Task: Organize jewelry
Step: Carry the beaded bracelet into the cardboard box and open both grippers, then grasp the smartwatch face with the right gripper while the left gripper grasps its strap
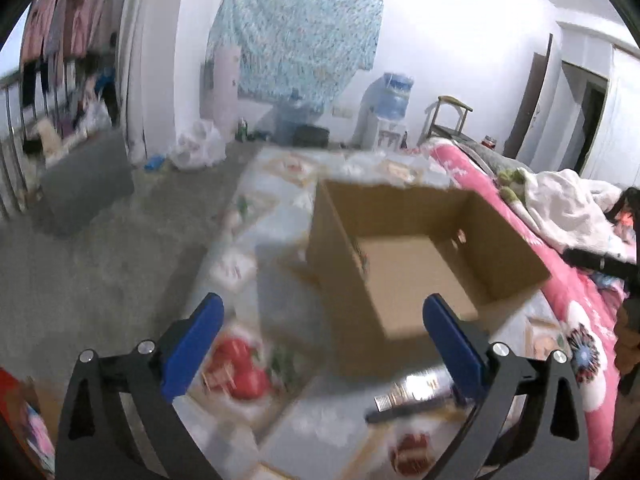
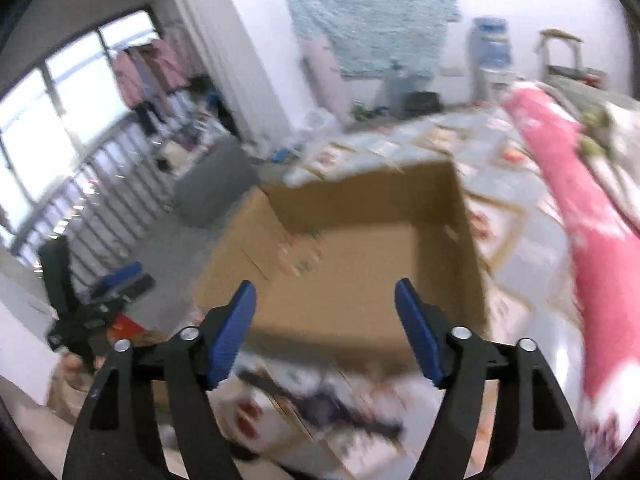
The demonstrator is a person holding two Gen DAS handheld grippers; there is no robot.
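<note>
An open brown cardboard box [image 1: 416,256] stands on the patterned bedsheet [image 1: 272,200]; it also shows in the right wrist view [image 2: 352,264], where a small blurred item lies inside near its left wall. My left gripper [image 1: 320,328] is open and empty, just before the box's near left corner. A shiny silver and dark object [image 1: 416,396] lies on the sheet by its right finger. My right gripper [image 2: 326,320] is open and empty above the box's near edge. Blurred dark items [image 2: 320,404] lie on the sheet below it. The left gripper [image 2: 116,284] shows at the far left.
A pink flowered quilt [image 1: 560,280] and white bedding [image 1: 568,204] lie along the right of the bed. The grey floor [image 1: 100,260] is to the left, with a grey box [image 1: 88,176], a clothes rack [image 1: 60,40] and a water dispenser [image 1: 384,112] beyond.
</note>
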